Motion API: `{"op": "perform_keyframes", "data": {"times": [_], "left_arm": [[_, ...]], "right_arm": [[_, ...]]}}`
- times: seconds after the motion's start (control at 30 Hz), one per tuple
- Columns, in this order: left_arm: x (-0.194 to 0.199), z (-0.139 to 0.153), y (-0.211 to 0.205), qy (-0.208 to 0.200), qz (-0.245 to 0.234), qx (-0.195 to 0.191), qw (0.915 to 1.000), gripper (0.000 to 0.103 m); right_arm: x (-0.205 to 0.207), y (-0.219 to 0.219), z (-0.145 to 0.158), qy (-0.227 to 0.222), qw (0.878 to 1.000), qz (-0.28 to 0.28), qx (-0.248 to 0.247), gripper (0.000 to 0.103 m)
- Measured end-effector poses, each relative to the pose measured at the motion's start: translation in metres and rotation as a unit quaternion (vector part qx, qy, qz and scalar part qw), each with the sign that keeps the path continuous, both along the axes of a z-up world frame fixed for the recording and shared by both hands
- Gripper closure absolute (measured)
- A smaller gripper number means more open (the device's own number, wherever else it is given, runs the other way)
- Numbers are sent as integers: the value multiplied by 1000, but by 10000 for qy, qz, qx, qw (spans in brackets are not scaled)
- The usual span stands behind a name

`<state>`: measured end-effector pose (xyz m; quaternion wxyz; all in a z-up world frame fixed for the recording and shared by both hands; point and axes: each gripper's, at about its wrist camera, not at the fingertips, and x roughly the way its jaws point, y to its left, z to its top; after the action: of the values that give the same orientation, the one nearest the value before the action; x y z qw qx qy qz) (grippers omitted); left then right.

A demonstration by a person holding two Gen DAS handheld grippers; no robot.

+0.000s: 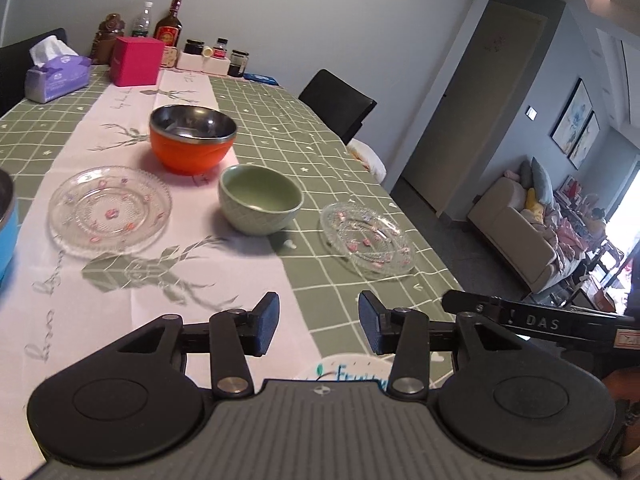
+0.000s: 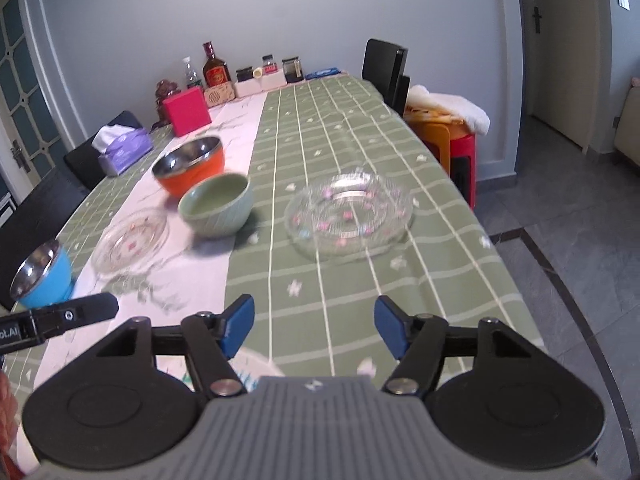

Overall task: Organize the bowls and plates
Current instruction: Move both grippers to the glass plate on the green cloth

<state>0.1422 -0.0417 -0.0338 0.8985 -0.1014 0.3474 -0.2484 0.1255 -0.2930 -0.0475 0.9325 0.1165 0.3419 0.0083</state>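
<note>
Both grippers are hovering over the near table edge with jaws apart, nothing between them: left gripper point(image 1: 319, 322), right gripper point(image 2: 314, 327). A white printed plate point(image 1: 348, 372) is sitting just under them. The green bowl point(image 1: 260, 200) is standing mid-table, the orange bowl point(image 1: 192, 142) behind it, glass plates left point(image 1: 110, 212) and right point(image 1: 368, 240), and the blue bowl point(image 2: 42, 276) at near left.

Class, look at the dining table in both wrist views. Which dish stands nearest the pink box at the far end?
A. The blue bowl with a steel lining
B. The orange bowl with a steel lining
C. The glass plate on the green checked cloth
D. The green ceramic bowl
B: the orange bowl sits farthest up the white runner, just before the pink box, with the green bowl nearer the camera.
</note>
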Motion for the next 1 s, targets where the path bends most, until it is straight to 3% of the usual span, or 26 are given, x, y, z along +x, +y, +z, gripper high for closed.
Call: {"op": "perform_keyframes", "data": {"times": [0.13,0.3,0.5,0.6,0.67,1.0], "left_arm": [[18,4,-13,82,-158,71,9998,52],[45,4,-26,213,-273,-121,9993,52],[81,-10,-53,449,-386,-121,9982,53],[99,-20,-66,666,-358,-50,9971,54],[111,-26,-75,755,-334,14,9966,60],[144,-51,-96,900,90,217,9957,69]], "right_arm": [[26,-5,-1,4,9999,-115,54,32],[53,-19,-14,183,9985,-390,351,32],[74,-36,-27,392,9957,-674,492,33],[84,-48,-34,502,9928,-834,704,35],[91,-52,-37,560,9919,-902,695,37],[124,-78,-53,679,9865,-1201,888,48]]}}
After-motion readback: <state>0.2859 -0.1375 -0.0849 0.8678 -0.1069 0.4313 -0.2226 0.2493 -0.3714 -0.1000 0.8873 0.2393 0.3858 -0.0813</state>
